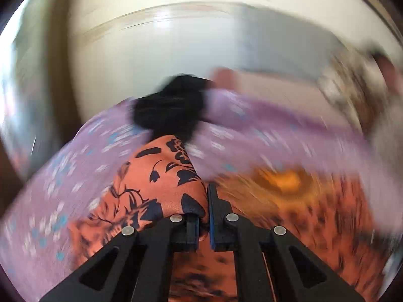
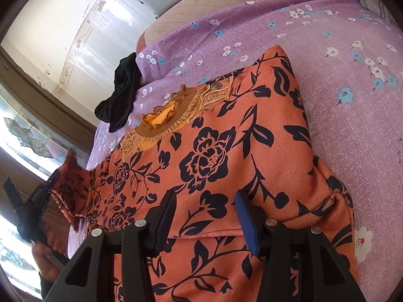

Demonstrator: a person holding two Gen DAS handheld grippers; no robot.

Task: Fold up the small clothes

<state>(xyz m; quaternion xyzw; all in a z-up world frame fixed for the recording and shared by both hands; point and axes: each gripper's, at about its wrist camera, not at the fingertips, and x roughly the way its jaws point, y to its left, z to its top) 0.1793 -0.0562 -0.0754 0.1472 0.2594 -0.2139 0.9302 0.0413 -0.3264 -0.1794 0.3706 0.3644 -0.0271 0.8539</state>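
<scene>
One corner of orange black-flowered garment (image 2: 221, 151) pinched shut in left gripper (image 1: 201, 216) for folding; right gripper (image 2: 205, 216) spread, unladen, above cloth's near part.

- Left gripper (image 1: 201, 216): jaws closed on a fold of the orange garment (image 1: 161, 176).
- Right gripper (image 2: 206, 216): jaws spread wide, fingers over the garment.

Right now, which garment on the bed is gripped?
The orange floral garment: left gripper pinches its edge. The black garment lies untouched at the bed's edge. Right gripper is open.
</scene>
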